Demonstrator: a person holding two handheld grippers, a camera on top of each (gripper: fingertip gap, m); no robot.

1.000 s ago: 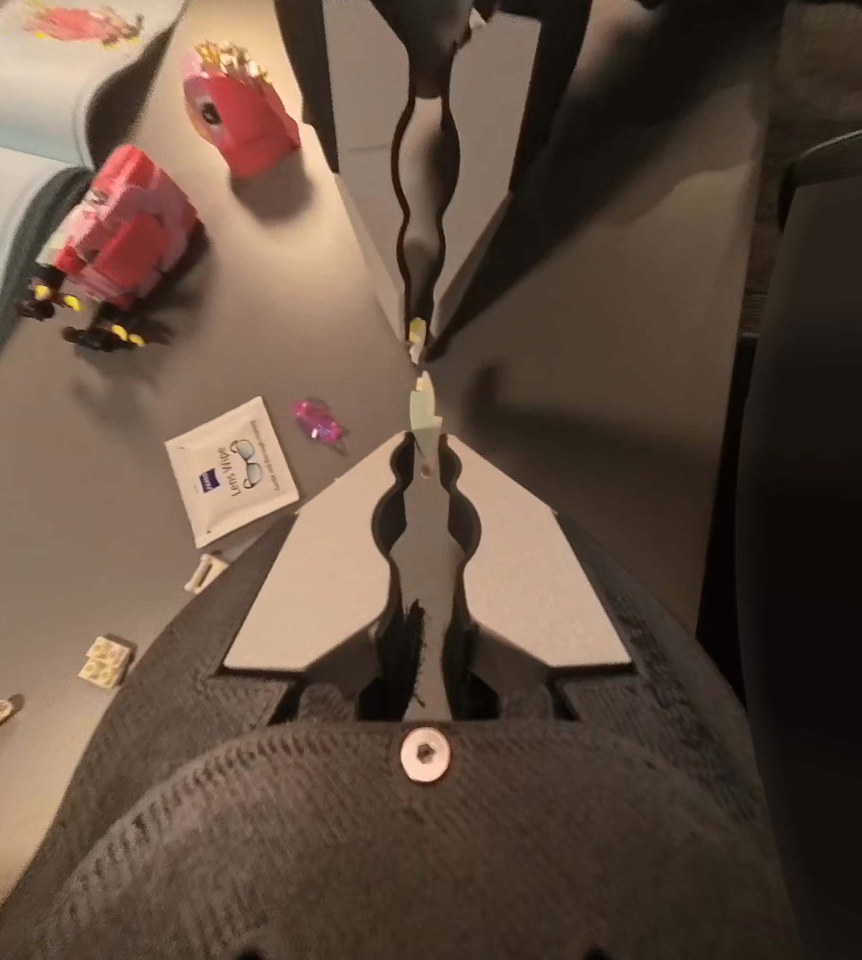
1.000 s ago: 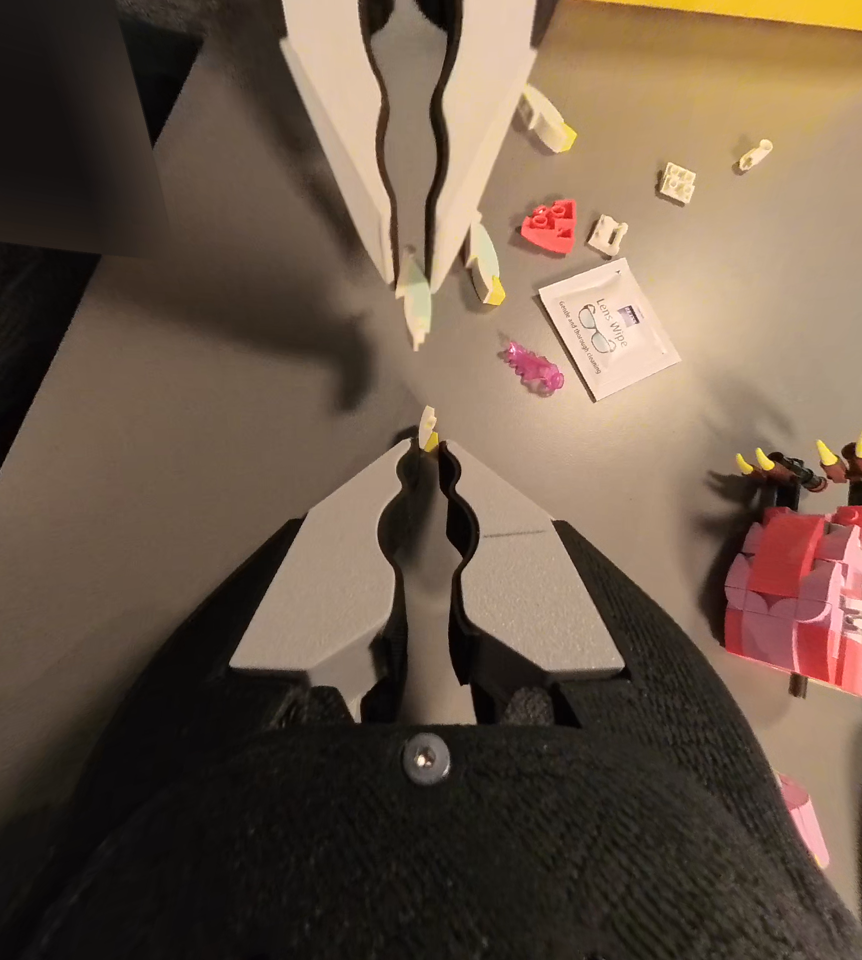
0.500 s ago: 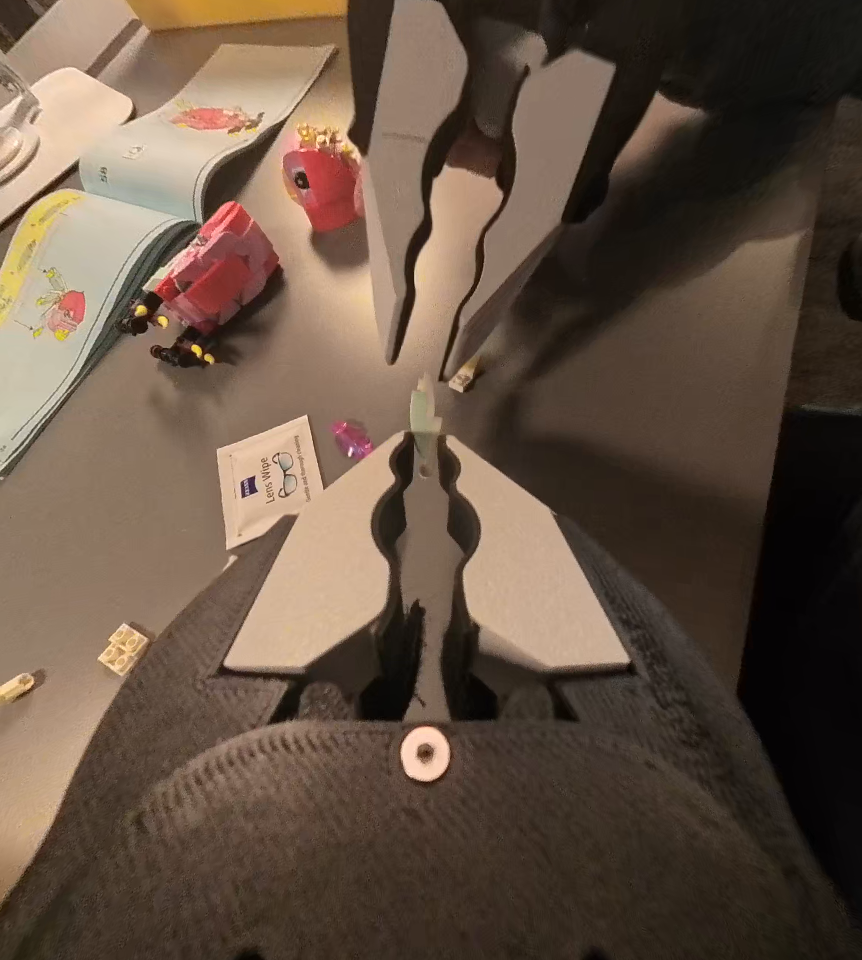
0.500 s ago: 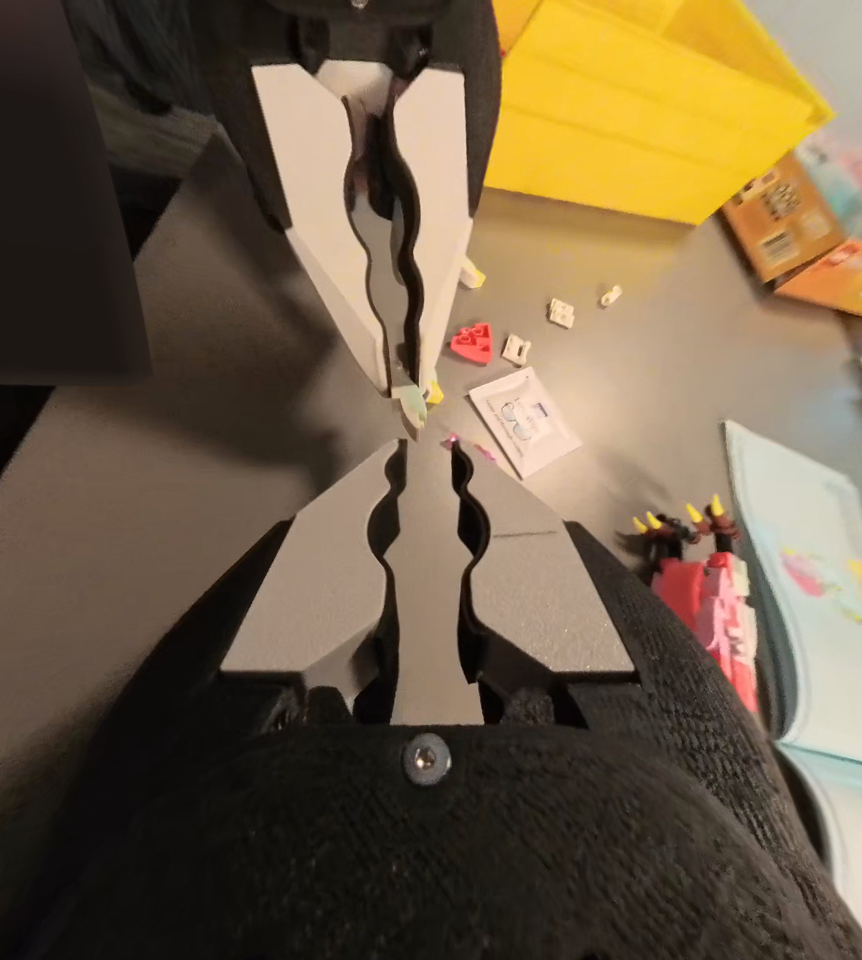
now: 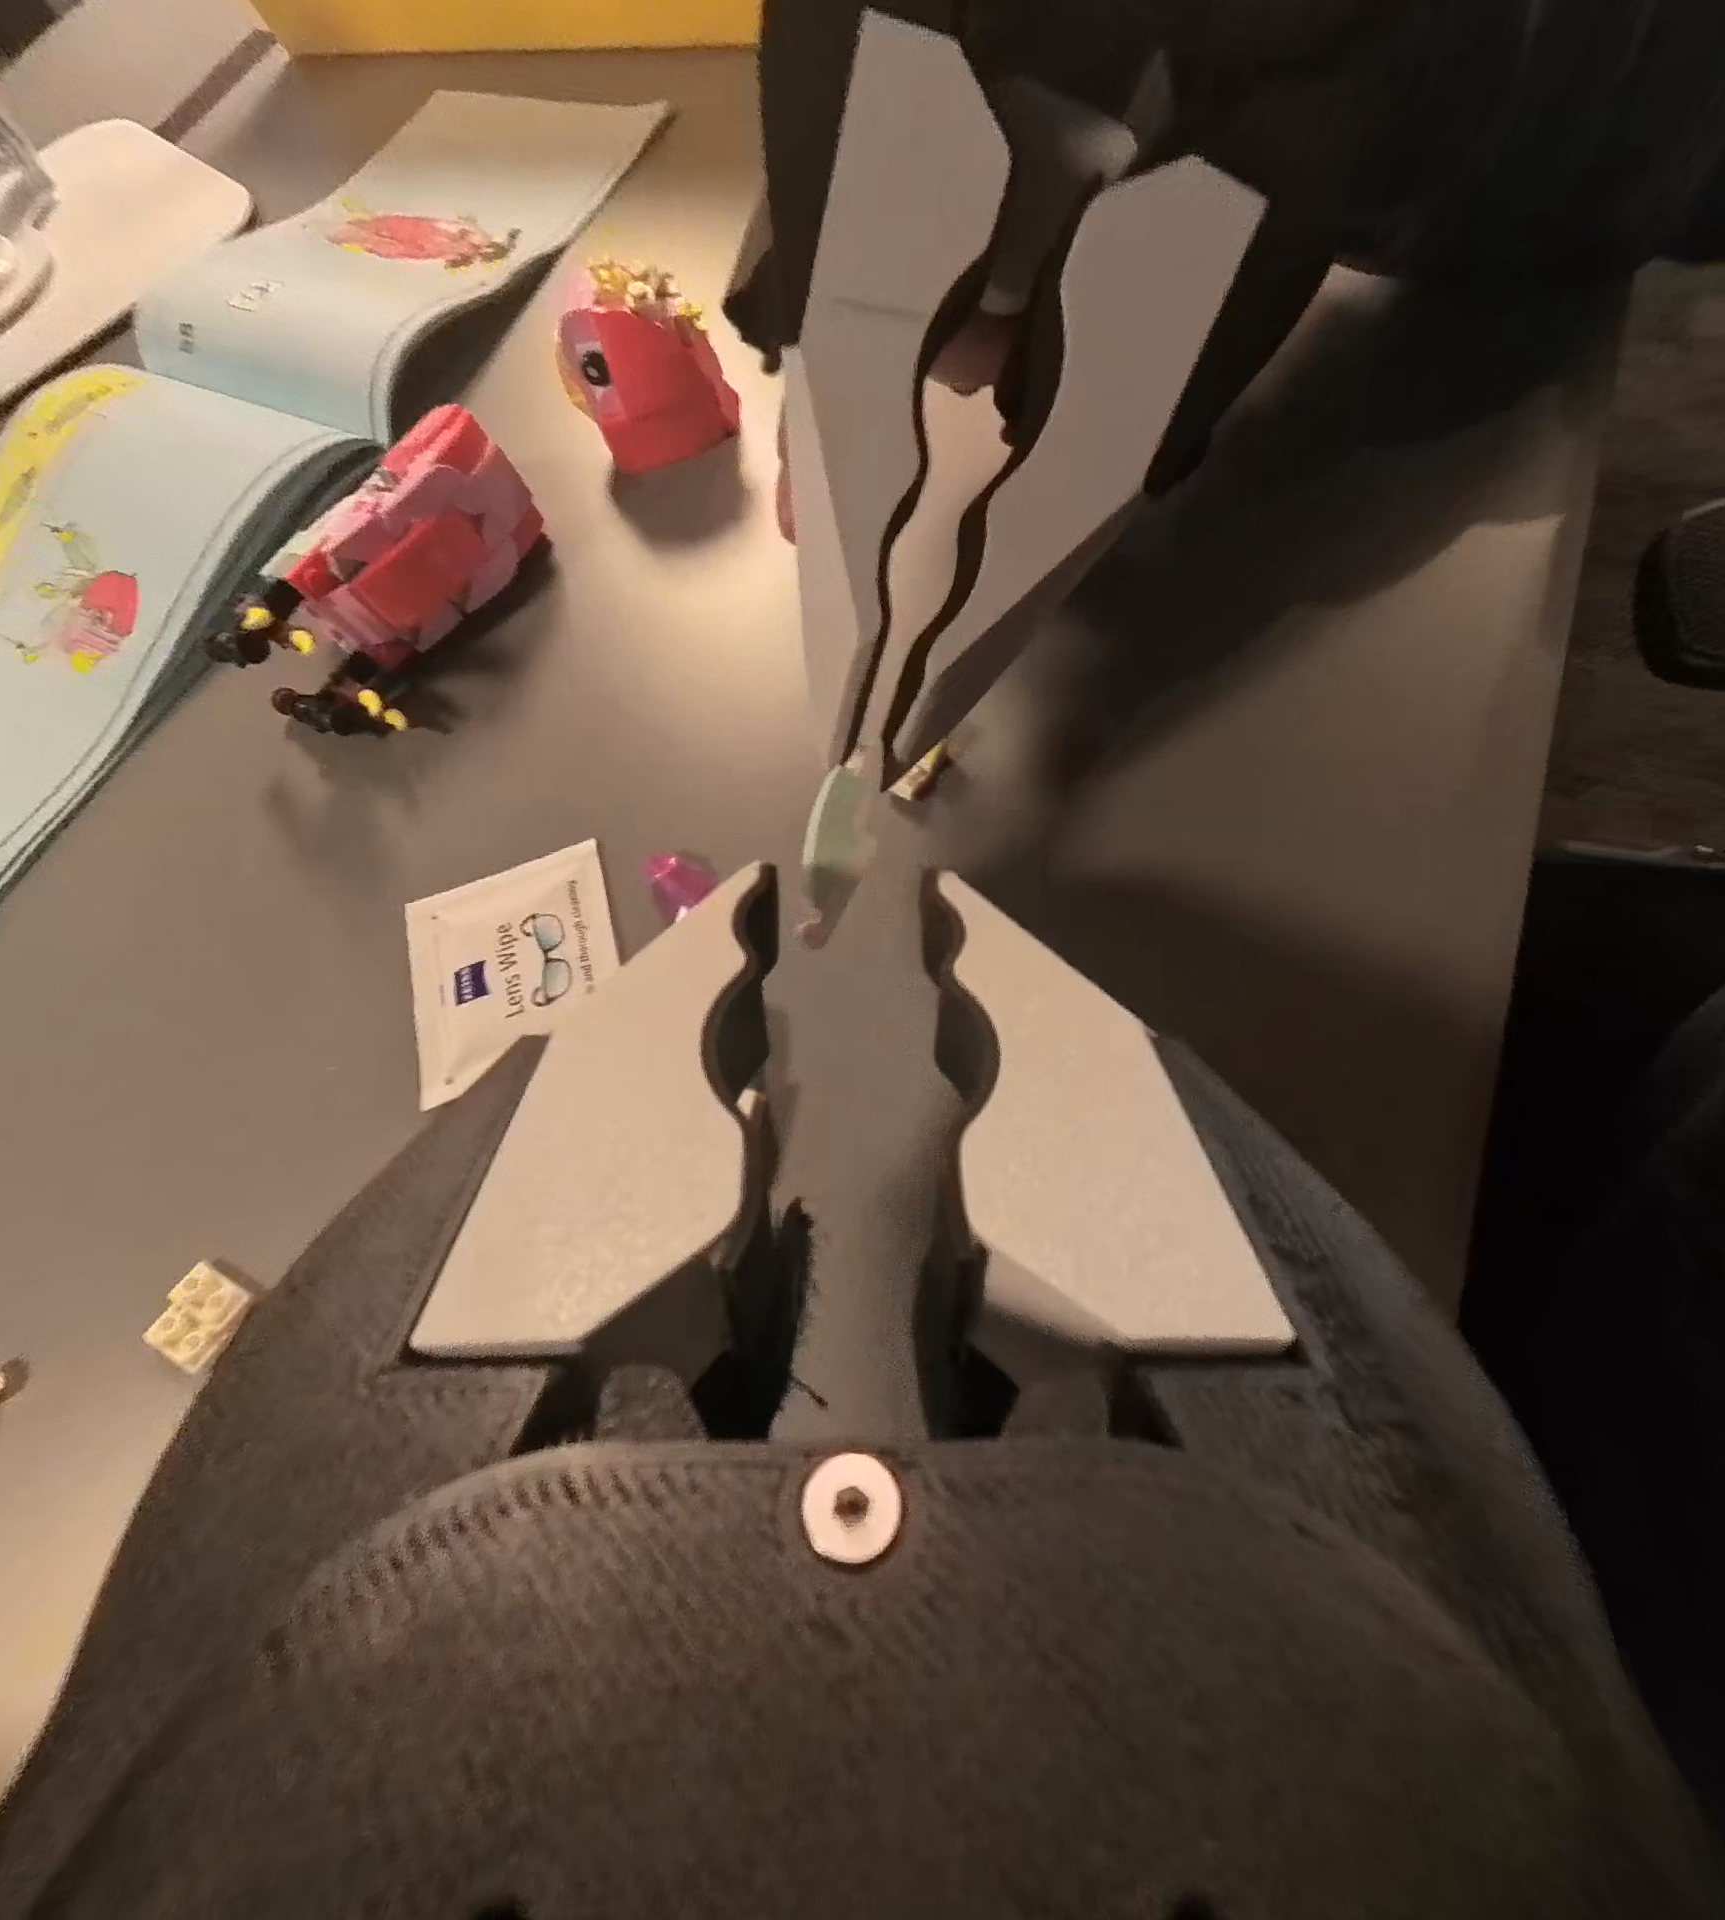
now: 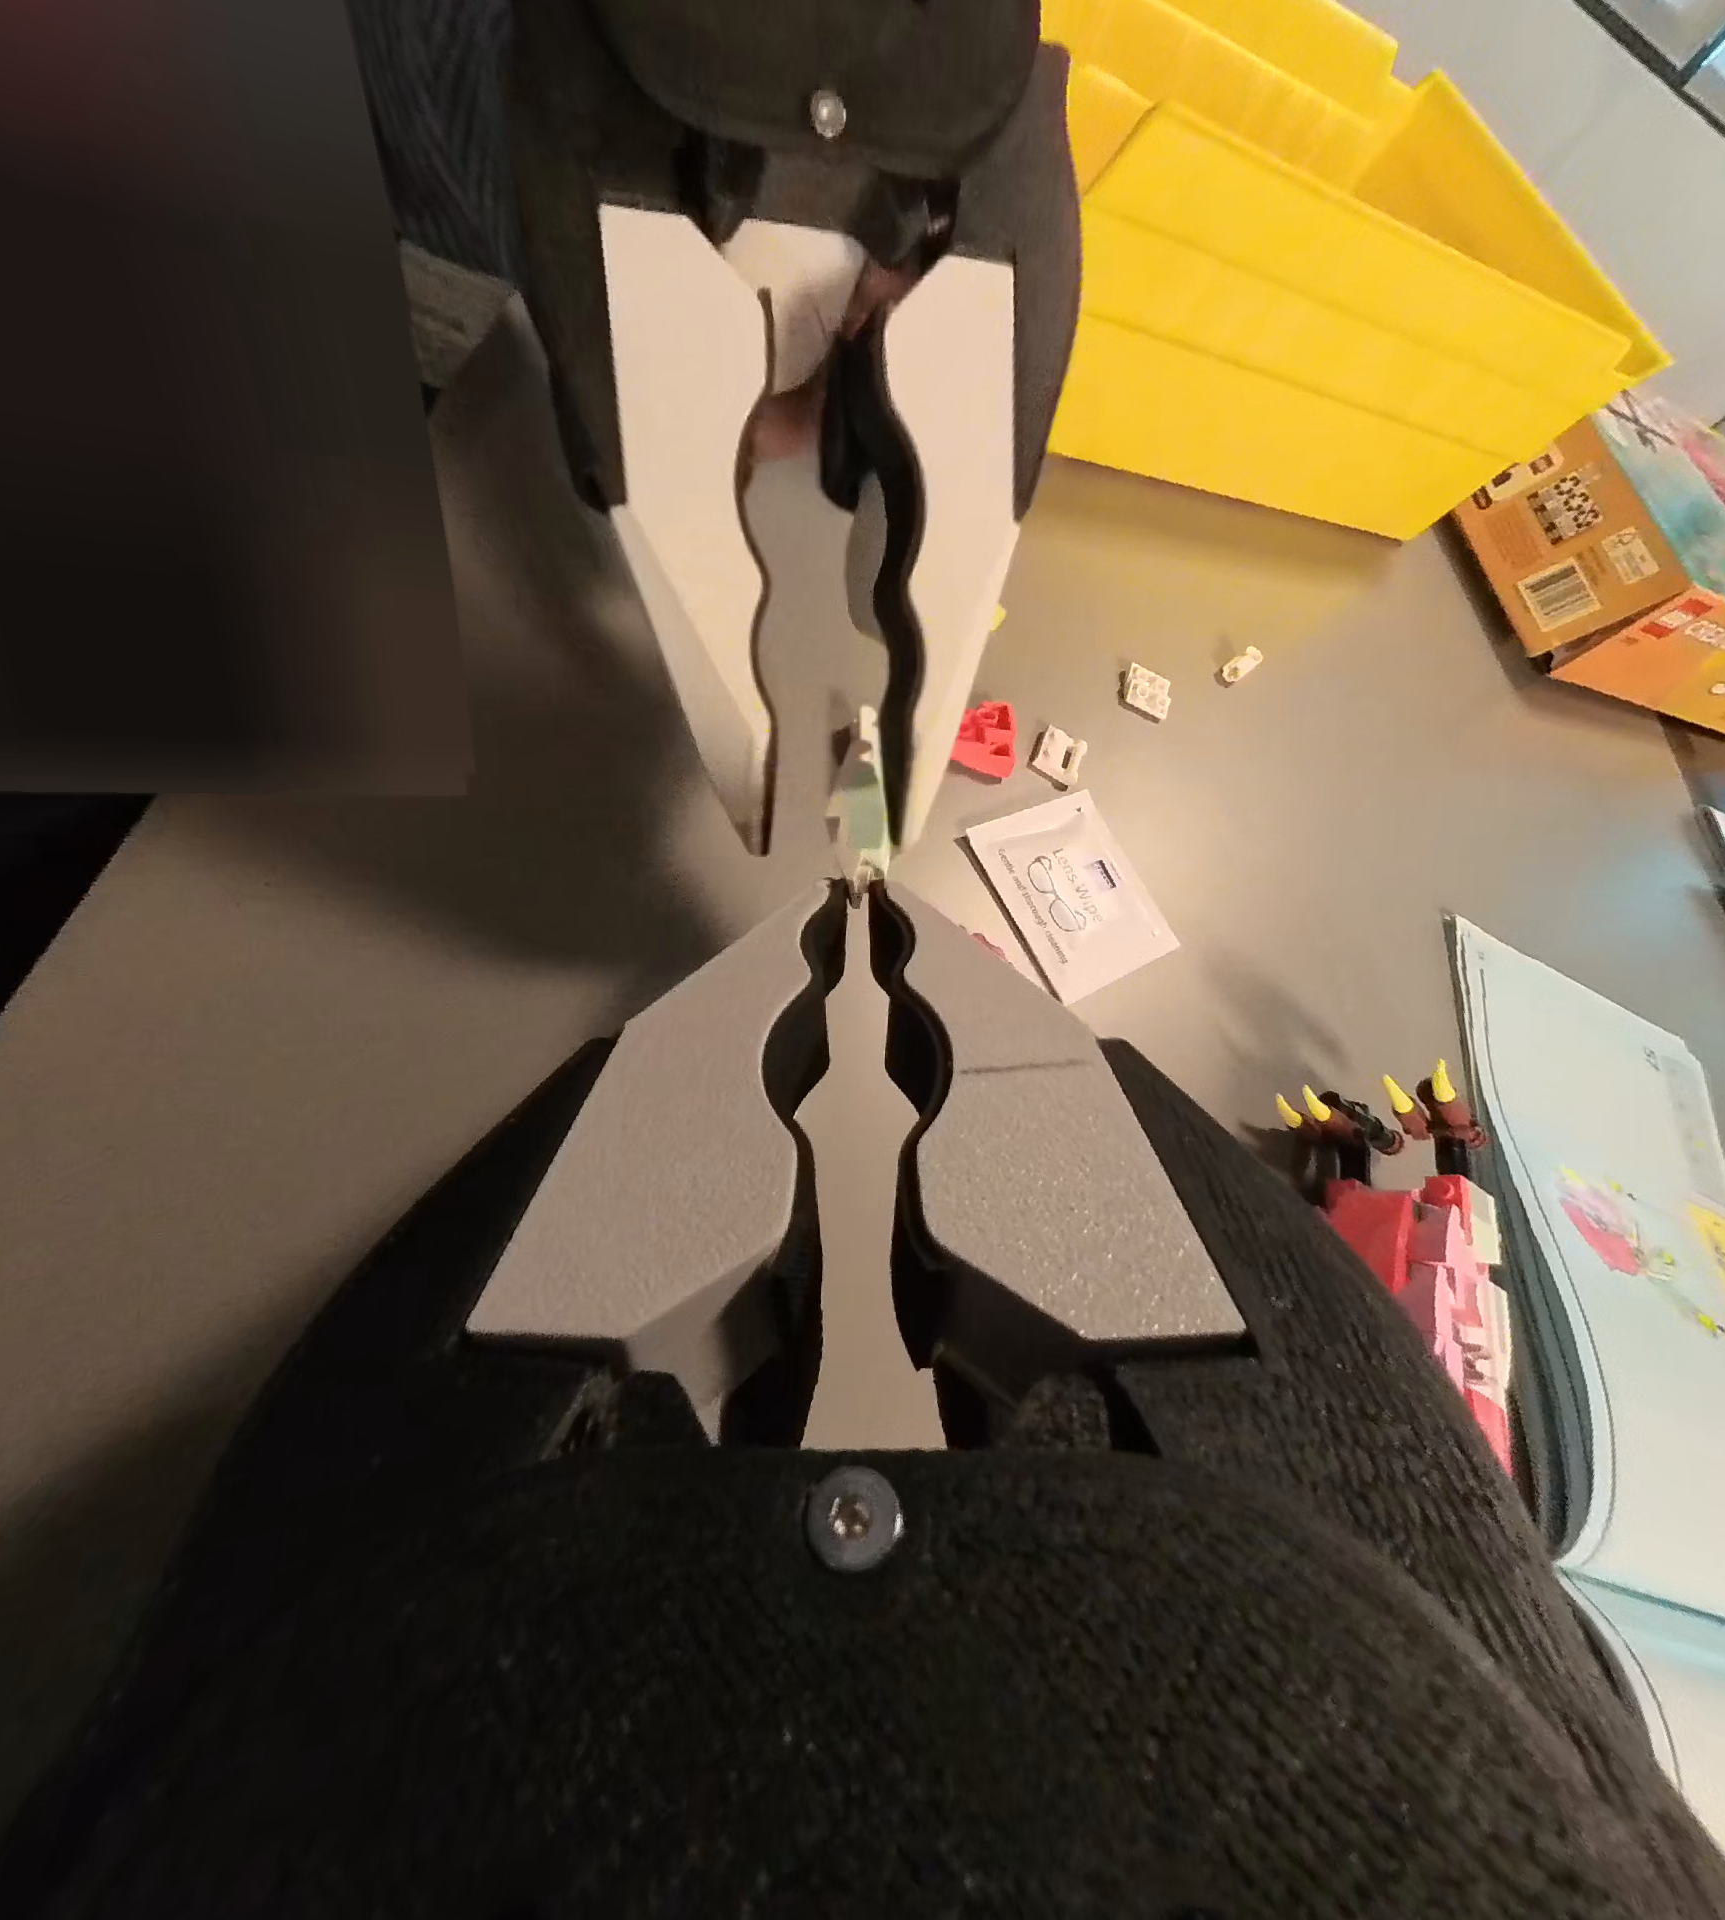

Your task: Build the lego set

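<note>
Pale green piece (image 5: 837,842), long axis running between facing tongs: right tongs (image 6: 858,899) pinch it, left tongs (image 5: 853,904) gape.

The table (image 5: 214,1039) looks smooth and matt grey. The gripper fingers (image 5: 1076,1174) have a grainy matt grey finish above a ribbed, cloth-like black body. The wipe sachet (image 5: 510,961) is smooth white paper, the toy bricks (image 5: 422,556) glossy plastic, and the booklet (image 5: 58,582) matt paper.
</note>
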